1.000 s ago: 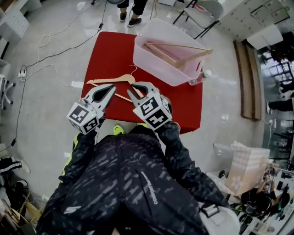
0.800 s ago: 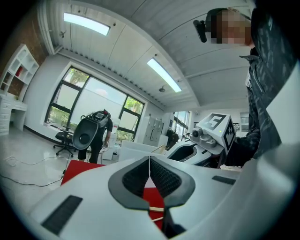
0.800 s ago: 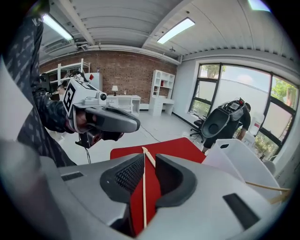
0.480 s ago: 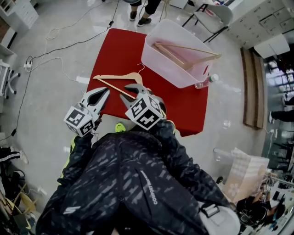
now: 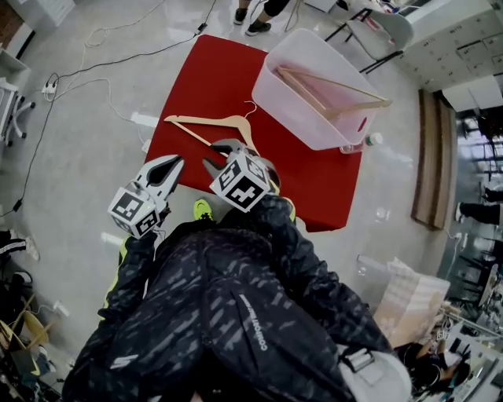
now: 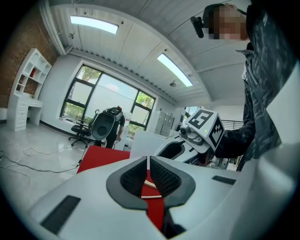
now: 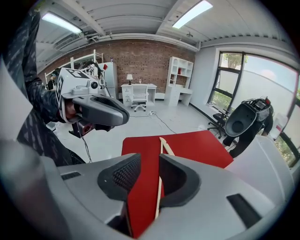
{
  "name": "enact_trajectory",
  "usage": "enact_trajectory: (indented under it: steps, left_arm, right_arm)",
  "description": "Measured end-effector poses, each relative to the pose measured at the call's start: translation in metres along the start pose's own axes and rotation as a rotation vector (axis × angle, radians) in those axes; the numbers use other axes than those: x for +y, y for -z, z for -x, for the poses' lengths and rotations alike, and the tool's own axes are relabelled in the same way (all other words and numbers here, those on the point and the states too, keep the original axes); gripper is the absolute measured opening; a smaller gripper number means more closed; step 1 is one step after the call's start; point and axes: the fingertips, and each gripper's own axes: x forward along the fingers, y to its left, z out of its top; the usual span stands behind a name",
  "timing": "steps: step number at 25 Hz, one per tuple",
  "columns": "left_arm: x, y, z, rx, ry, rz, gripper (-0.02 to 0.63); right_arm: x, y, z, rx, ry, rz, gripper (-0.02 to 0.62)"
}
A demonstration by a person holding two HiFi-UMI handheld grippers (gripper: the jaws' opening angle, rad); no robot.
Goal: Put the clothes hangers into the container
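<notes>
A wooden hanger (image 5: 211, 123) lies flat on the red table (image 5: 212, 74), hook toward the container. The translucent white container (image 5: 308, 124) stands at the table's far right with another wooden hanger (image 5: 338, 86) inside. My right gripper (image 5: 214, 155) hovers over the near arm of the loose hanger. Its jaws have just been opening, and in the right gripper view (image 7: 149, 157) the hanger's bar (image 7: 162, 150) runs between them with neither pad touching it. My left gripper (image 5: 174, 162) is shut and empty at the table's near left edge, also shown in the left gripper view (image 6: 148, 159).
A plastic bottle (image 5: 369, 140) lies beside the container at the table's right edge. Cables (image 5: 86, 71) trail over the floor at left. A person's feet (image 5: 259, 20) and a chair (image 5: 377, 23) are beyond the table. A paper bag (image 5: 409, 298) stands at right.
Both grippers have sunk toward the table's near left side. The right gripper's jaws have spread and now straddle the loose hanger's bar. The left gripper stays shut.
</notes>
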Motion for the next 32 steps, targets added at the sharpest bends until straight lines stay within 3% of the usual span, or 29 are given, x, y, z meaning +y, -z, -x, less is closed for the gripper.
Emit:
enact_trajectory:
  steps: [8,17,32]
  left_arm:
    - [0.014,0.022,0.019,0.004,-0.062,0.025,0.012]
    - [0.038,0.048,0.017,0.007,-0.099,0.069,0.012]
    - [0.043,0.08,0.023,0.046,-0.124,0.135,0.012]
  right_arm:
    - [0.003,0.035,-0.031,0.108,-0.058,-0.021,0.11]
    - [-0.012,0.06,-0.078,0.166,-0.067,-0.055,0.112]
    - [-0.032,0.116,-0.129,0.306,-0.053,-0.088,0.114]
